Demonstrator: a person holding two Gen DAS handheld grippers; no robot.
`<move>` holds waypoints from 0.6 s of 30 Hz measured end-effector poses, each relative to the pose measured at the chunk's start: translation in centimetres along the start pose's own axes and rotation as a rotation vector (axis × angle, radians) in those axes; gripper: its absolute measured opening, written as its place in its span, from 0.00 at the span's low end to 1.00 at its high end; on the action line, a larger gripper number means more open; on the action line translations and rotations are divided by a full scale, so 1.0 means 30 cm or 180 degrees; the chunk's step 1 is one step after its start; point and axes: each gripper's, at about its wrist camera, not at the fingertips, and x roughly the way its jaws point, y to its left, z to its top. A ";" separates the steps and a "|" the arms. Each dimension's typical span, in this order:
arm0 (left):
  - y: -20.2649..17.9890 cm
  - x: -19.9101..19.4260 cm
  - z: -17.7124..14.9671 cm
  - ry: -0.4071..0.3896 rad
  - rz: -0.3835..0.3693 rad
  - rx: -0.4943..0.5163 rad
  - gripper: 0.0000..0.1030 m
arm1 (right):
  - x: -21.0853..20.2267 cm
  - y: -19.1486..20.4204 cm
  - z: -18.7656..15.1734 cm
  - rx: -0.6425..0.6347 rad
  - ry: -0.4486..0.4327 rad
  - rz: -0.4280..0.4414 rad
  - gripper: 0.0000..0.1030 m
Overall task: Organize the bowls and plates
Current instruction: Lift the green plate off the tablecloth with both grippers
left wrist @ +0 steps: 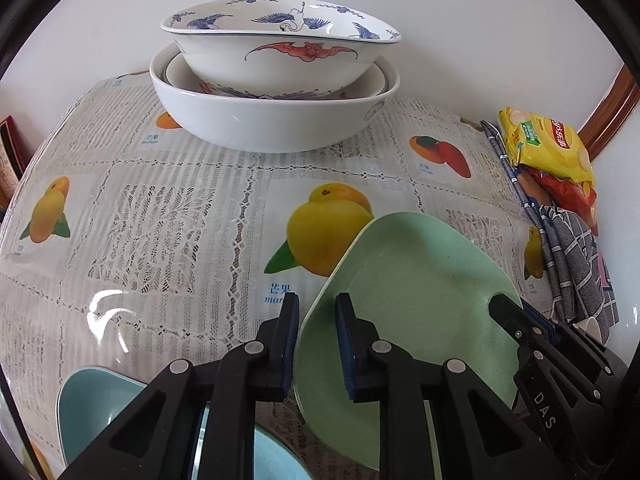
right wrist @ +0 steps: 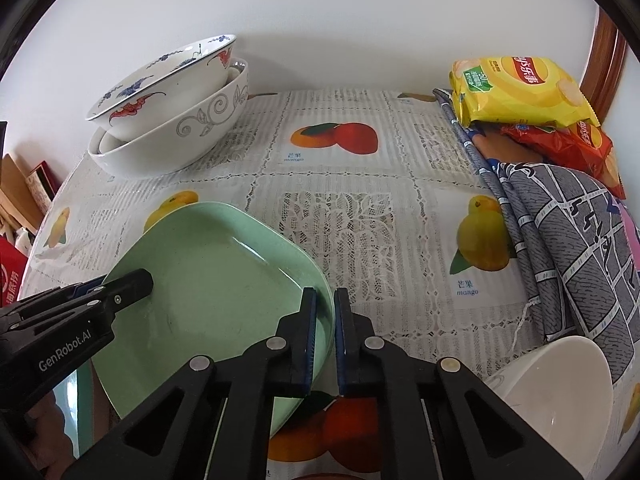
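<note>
A pale green square plate lies over the fruit-print tablecloth, and both grippers hold it by opposite rims. My left gripper is shut on its left rim, one pad under the edge and one on the inner face. Across the plate, my right gripper is shut on the right rim. Each gripper shows in the other's view: the right gripper and the left gripper. At the back by the wall stands a stack of white bowls, the top one painted with blue cranes and a red bat.
A light blue plate lies under my left gripper at the near edge. A plain white bowl sits near right. Yellow and red snack bags rest on a grey patterned cloth along the right side. Boxes stand off the table's left edge.
</note>
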 end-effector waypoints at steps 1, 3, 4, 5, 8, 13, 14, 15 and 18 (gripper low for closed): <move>0.000 -0.005 -0.002 0.0000 -0.0006 0.0003 0.17 | -0.007 0.000 0.001 -0.0006 -0.0010 0.0000 0.08; 0.002 -0.020 -0.007 -0.0017 -0.0030 -0.0010 0.17 | -0.025 -0.002 0.004 0.0008 -0.0043 0.0010 0.08; 0.004 -0.030 -0.009 -0.0032 -0.0039 -0.0022 0.17 | -0.036 -0.005 0.005 0.0027 -0.0057 0.0027 0.08; 0.002 -0.041 -0.010 -0.0050 -0.0044 -0.0027 0.17 | -0.049 -0.008 0.007 0.0044 -0.0074 0.0041 0.08; -0.004 -0.082 -0.012 -0.0119 -0.0051 -0.0015 0.17 | -0.088 -0.009 0.011 0.0056 -0.0140 0.0053 0.08; -0.012 -0.164 -0.028 -0.0236 -0.0073 -0.0002 0.17 | -0.168 -0.011 0.007 0.0062 -0.0261 0.0076 0.07; -0.016 -0.181 -0.033 -0.0269 -0.0077 -0.0002 0.17 | -0.186 -0.014 0.004 0.0071 -0.0282 0.0087 0.07; -0.021 -0.198 -0.040 -0.0286 -0.0073 0.0022 0.17 | -0.204 -0.017 0.000 0.0087 -0.0299 0.0097 0.07; -0.035 -0.248 -0.060 -0.0341 -0.0079 0.0031 0.16 | -0.256 -0.029 -0.017 0.0120 -0.0350 0.0117 0.07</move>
